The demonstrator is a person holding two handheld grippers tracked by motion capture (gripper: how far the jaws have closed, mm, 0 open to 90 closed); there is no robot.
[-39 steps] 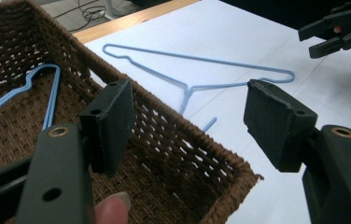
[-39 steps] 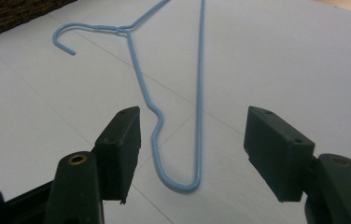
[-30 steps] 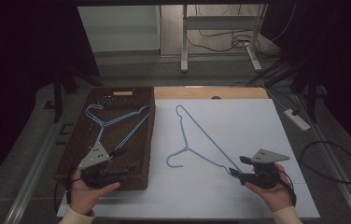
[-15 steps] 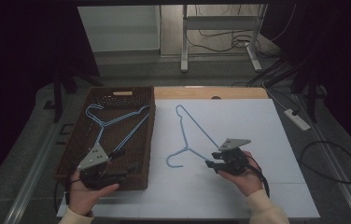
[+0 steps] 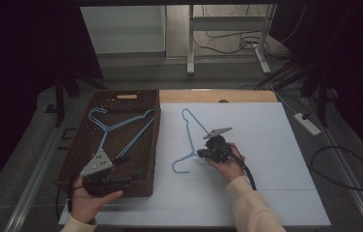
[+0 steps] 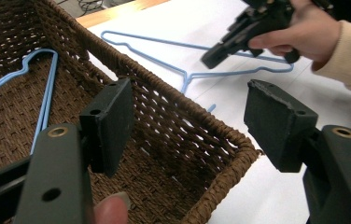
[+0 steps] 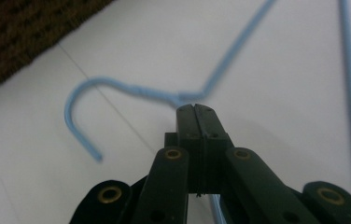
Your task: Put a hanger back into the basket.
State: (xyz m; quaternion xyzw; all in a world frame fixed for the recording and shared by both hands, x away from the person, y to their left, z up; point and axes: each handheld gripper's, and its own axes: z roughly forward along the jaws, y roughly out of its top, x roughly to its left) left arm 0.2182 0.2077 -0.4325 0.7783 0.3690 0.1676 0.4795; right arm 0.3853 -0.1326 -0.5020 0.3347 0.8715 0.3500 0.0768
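A light blue wire hanger [image 5: 189,126] lies flat on the white table top [image 5: 266,145], its hook [image 7: 78,100] toward the basket. My right gripper [image 5: 200,153] has just been closing and now is shut at the hanger's neck [image 7: 188,98]; one shoulder wire runs in under its jaws. From the left gripper view, the right gripper [image 6: 212,57] rests on that hanger [image 6: 239,73]. My left gripper [image 5: 130,166] stands open over the near right corner of the brown wicker basket [image 5: 156,145], nothing between its pads [image 6: 113,119]. A second blue hanger [image 5: 114,126] lies inside the basket.
The basket's woven rim [image 6: 220,140] runs right under the left gripper. A wooden strip [image 5: 218,95] borders the far edge of the white top. Cables [image 5: 343,169] and a power strip [image 5: 307,123] lie on the floor to the right.
My right gripper has travelled left across the table to the hanger's neck, and its jaws have gone from wide apart to together. The left gripper has stayed put.
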